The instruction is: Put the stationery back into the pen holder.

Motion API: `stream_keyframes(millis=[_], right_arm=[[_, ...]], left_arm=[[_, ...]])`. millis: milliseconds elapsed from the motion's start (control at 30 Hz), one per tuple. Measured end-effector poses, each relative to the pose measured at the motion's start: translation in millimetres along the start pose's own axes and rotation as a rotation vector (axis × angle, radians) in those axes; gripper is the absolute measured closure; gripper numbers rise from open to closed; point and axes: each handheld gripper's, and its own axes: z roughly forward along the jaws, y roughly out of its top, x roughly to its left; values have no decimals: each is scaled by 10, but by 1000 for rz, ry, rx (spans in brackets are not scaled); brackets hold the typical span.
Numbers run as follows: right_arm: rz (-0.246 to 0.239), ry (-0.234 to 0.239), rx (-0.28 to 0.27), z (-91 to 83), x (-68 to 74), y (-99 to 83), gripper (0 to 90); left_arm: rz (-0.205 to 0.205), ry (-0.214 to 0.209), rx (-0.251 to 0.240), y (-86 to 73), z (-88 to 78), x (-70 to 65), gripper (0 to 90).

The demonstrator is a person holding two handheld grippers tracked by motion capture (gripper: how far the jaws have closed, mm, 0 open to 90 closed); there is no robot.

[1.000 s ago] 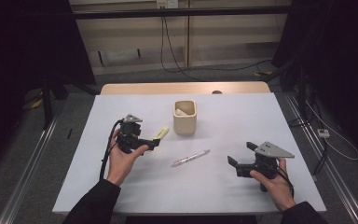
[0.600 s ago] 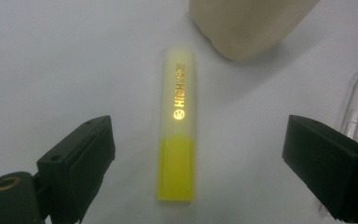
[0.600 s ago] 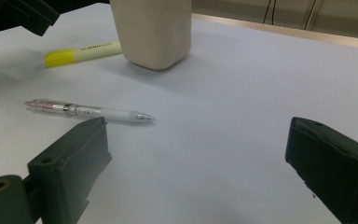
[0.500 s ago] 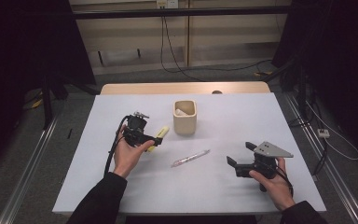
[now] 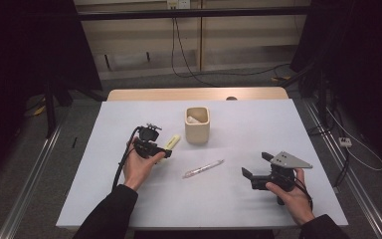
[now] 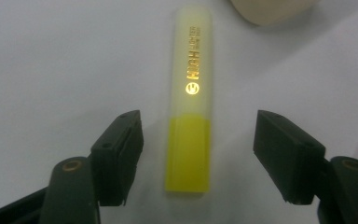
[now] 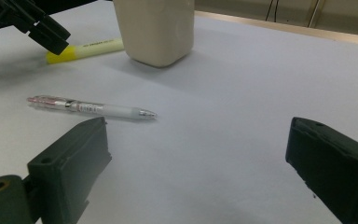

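Left gripper (image 6: 198, 154) has its jaws over the yellow highlighter (image 6: 191, 107), one on each side of the bright yellow end; they have just been closing, yet a gap of white table (image 5: 129, 199) shows on both sides, so the pads do not press on it. Its far, paler end reaches towards a cream pen cup (image 6: 270, 9), which is cut off by the top edge of the left gripper view, with just its rounded base showing. Gold print runs along the pale part of the highlighter: a small round logo, then blurred capitals that seem to read HIGH, with a line of smaller letters beside them too fine to make out. From above, that gripper and the hand (image 5: 139, 167) cover the highlighter's near end.

Right gripper (image 7: 198, 186) hangs over bare table with its jaws wide apart and nothing between them. Ahead of them and to the left in the right gripper view lies a clear pen (image 7: 91, 108) with a white grip and metal tip; the dark marks on its barrel are unreadable. Beyond it stands the cup, its top cropped away. Something pale lies inside the cup in the high view, too small to identify
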Motion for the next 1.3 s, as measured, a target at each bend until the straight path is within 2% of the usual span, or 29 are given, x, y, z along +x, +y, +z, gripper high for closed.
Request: stream_keyframes(millis=[200, 400, 700, 867, 1300], right_arm=[[-4, -2, 3, 1, 11, 0, 61], [-2, -2, 2, 0, 9, -2, 61], [-2, -1, 3, -1, 10, -2, 61], [-2, -2, 2, 0, 9, -2, 61], [-2, 0, 2, -2, 11, -1, 61]], left_arm=[[17, -5, 39, -18, 44, -15, 445], [20, -4, 53, -24, 78, -14, 501], [58, 42, 64, -24, 82, -29, 601], [76, 70, 68, -25, 92, -65, 612], [46, 81, 83, -9, 95, -86, 670]])
